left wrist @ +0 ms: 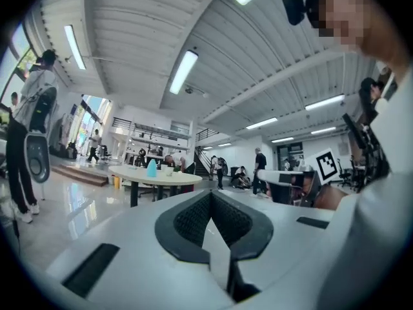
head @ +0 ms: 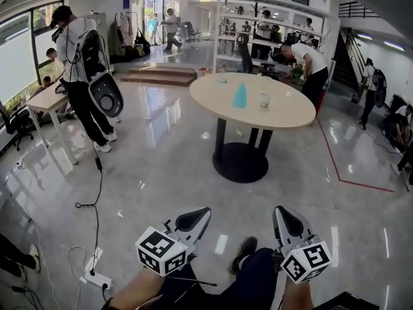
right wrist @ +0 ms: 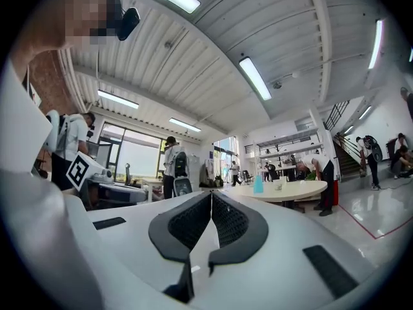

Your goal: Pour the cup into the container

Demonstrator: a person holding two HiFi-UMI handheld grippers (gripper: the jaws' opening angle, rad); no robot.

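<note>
Nearest, the left gripper (head: 195, 217) and the right gripper (head: 288, 219), smooth white plastic shells with dimpled black rubber pads (left wrist: 193, 219), are held level and side by side over the person's knees, each pair of jaws pressed together on nothing. Beyond them a dark shoe (head: 243, 252) and a white power strip (head: 97, 279) rest on the glossy grey floor (head: 168, 166). Farther off, well apart from both grippers, the round beige table (head: 287, 118) on its black pedestal carries the pale blue tapered container (head: 240, 96) and, just to its right, the small clear cup (head: 264, 100).
</note>
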